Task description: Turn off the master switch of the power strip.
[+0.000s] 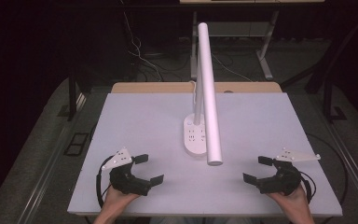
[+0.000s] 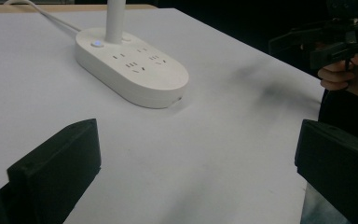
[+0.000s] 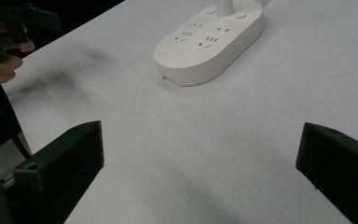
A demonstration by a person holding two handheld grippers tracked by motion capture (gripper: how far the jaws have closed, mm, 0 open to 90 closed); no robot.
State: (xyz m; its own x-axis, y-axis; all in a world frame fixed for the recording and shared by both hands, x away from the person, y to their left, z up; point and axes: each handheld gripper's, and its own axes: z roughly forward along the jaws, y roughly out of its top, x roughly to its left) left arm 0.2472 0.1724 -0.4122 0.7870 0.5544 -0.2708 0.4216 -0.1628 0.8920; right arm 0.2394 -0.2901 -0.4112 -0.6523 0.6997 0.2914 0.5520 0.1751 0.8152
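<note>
White table (image 1: 261,121) (desk lamp (image 1: 196,137) centred), dark room

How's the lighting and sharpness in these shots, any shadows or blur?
High view: white table evenly lit, surroundings dark. Left gripper view: soft dark smudged shadows right of the white oval lamp base; near black jaws slightly soft. Right gripper view: similar blurry shadows near the table's left edge.

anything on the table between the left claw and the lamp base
No, that stretch is bare white table. The left gripper view looks past its open left claw straight to the lamp base with nothing lying between.
</note>
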